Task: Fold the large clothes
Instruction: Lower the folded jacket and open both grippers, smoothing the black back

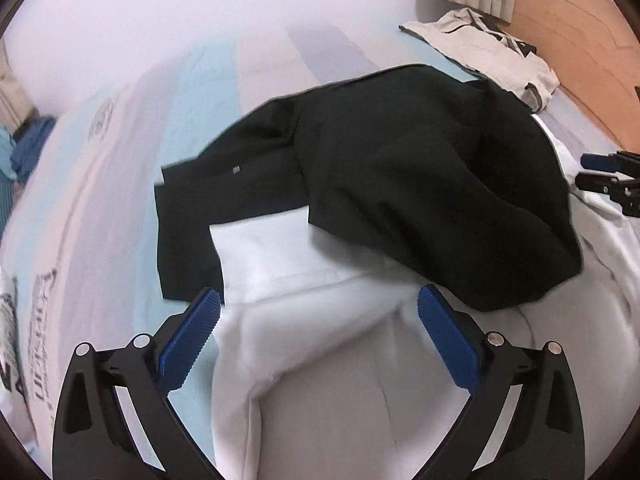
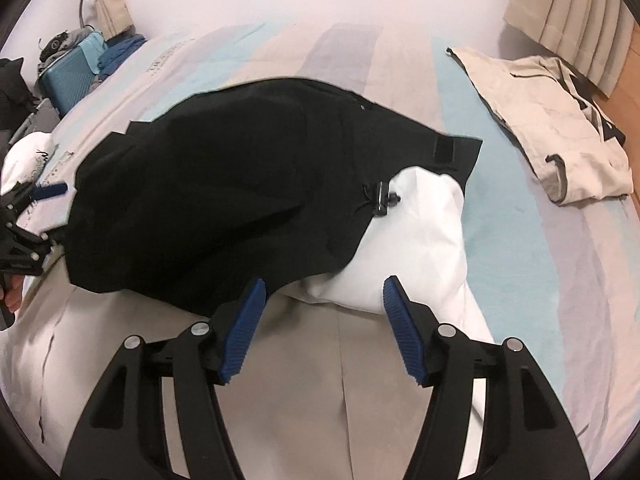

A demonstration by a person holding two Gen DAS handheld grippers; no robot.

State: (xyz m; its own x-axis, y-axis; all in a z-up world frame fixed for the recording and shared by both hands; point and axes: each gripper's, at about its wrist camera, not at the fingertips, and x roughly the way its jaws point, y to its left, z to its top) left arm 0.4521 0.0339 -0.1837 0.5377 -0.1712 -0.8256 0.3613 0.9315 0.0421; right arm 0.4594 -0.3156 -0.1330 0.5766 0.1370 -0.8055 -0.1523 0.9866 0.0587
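The left gripper (image 1: 319, 306) has its jaws wide apart with nothing between them; its blue pads (image 1: 191, 338) hang above white cloth without touching it. The right gripper (image 2: 323, 298) also has its jaws apart, somewhat narrower, and empty; one pad (image 2: 244, 330) sits just over the near hem of the black garment, the other over white cloth.

Under both grippers lies the jacket (image 1: 400, 184), a large garment black outside and white inside (the white lining (image 1: 304, 344) faces up nearest the cameras). The black part is folded over the white, and it lies across the middle of the bed (image 1: 120, 184), reaching toward the near edge. In the left view a black sleeve (image 1: 188, 224) runs down the left side of the white panel. In the right view a cord toggle (image 2: 382, 198) rests where black meets white, with a dark strap patch (image 2: 448, 152) just beyond it.

The bed carries a sheet striped in pale blue, grey and white. A beige garment (image 2: 548, 120) lies folded near the far right corner, well apart from the jacket. Beyond the left edge stand a teal suitcase (image 2: 66, 76) and a heap of blue clothes (image 2: 120, 50). Curtains (image 2: 568, 12) hang behind the bed.
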